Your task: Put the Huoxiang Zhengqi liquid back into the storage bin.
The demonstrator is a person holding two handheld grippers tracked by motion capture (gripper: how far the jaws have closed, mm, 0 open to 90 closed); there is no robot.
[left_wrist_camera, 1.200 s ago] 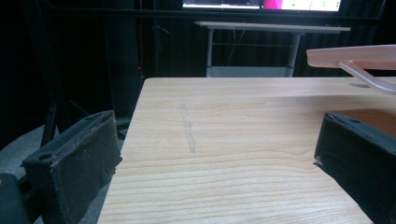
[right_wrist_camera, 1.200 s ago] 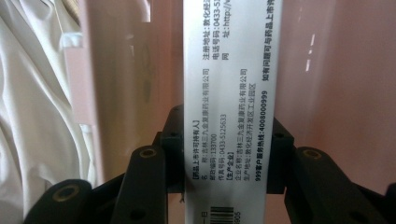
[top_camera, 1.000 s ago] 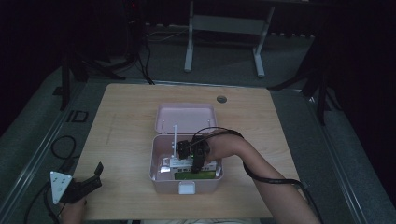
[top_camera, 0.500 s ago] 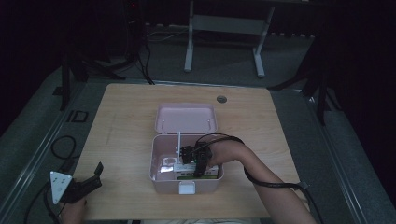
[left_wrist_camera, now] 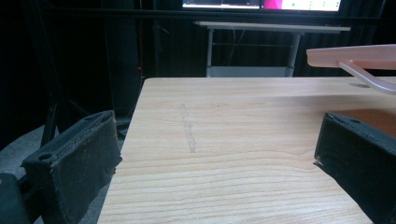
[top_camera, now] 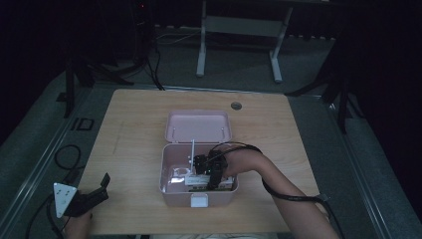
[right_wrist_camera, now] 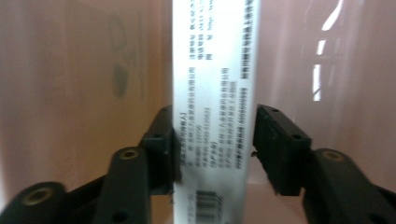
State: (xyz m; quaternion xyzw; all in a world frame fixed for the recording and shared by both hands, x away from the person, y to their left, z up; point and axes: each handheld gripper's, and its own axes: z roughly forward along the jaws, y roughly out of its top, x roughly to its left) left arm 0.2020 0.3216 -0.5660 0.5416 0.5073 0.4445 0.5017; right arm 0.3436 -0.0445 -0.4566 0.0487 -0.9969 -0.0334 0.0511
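Right claw (right_wrist_camera: 214, 149) jaws just opening off white carton (right_wrist_camera: 214, 93), now dropped in pink box (top_camera: 169, 186); left claw (left_wrist_camera: 215, 154) released, idle; lid unclosed.

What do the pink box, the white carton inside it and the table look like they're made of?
Pink box: likely smooth, glossy plastic; its walls show bright reflections in the right gripper view. White carton: probably printed cardboard, with flat faces, small text and a barcode. Table: wood or wood-look laminate, matt, with visible grain lines.
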